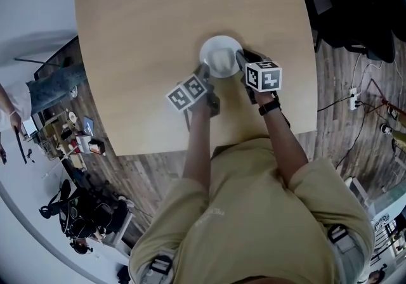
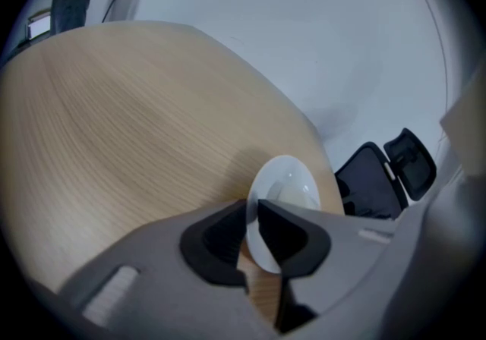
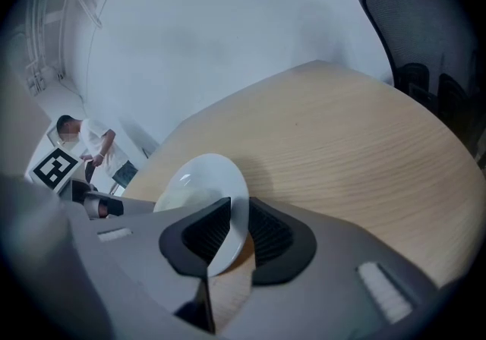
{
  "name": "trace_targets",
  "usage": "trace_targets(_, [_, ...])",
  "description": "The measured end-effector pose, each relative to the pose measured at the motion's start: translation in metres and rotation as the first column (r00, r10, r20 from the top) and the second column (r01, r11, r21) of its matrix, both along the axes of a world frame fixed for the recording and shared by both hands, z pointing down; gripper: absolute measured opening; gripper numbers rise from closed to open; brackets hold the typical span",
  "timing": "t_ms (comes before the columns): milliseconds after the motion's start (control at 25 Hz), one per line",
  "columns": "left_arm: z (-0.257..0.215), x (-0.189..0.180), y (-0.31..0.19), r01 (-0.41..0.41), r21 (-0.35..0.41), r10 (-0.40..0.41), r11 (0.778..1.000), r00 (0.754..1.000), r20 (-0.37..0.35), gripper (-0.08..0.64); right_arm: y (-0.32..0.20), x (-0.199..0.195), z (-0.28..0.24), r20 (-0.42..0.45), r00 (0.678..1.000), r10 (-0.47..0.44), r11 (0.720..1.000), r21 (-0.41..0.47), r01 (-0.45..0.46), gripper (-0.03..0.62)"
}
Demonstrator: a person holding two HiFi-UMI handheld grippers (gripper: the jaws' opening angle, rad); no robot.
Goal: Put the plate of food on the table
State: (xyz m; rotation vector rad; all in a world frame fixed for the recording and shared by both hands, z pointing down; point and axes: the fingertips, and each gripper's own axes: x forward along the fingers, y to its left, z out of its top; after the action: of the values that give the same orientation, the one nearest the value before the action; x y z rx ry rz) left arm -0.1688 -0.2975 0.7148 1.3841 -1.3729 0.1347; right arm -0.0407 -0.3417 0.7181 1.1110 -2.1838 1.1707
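A white plate [image 1: 221, 58] with something pale in its middle sits low over the round wooden table [image 1: 158, 23], close to the near edge. My left gripper [image 1: 204, 72] holds its near-left rim and my right gripper [image 1: 241, 58] holds its right rim. In the left gripper view the plate [image 2: 285, 194] stands edge-on, its rim pinched between the dark pads of the left gripper [image 2: 252, 213]. In the right gripper view the plate [image 3: 201, 183] runs between the ribbed pads of the right gripper [image 3: 239, 221], which close on its rim. Whether the plate's base touches the wood is hidden.
A black office chair [image 1: 349, 4] stands at the table's far right, also in the left gripper view as the chair [image 2: 380, 179]. Boxes and bags [image 1: 76, 137] clutter the floor at the left. A power strip with cables [image 1: 353, 99] lies on the right. A person [image 3: 80, 141] stands far off.
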Motion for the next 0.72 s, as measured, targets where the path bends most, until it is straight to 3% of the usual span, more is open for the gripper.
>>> trace_targets(240, [0.005, 0.002, 0.004, 0.002, -0.034, 0.0, 0.999, 0.999, 0.034, 0.051, 0.003, 0.002, 0.009, -0.033, 0.999, -0.007, 1.0, -0.017, 0.007, 0.083])
trace_targets(320, [0.002, 0.001, 0.004, 0.003, -0.013, -0.003, 1.0, 0.999, 0.032, 0.102, 0.002, 0.003, 0.008, -0.04, 0.999, 0.001, 1.0, -0.003, -0.001, 0.086])
trace_targets(360, [-0.001, 0.001, 0.004, 0.002, -0.001, -0.002, 1.0, 0.999, 0.033, 0.127, 0.001, 0.005, 0.006, -0.041, 0.999, 0.01, 1.0, 0.012, -0.01, 0.086])
trace_targets(720, [-0.046, -0.002, 0.021, -0.061, 0.122, 0.048, 0.991, 0.993, 0.107, 0.127, 0.01, 0.019, -0.056, 0.053, 0.998, 0.018, 0.979, 0.202, -0.028, 0.095])
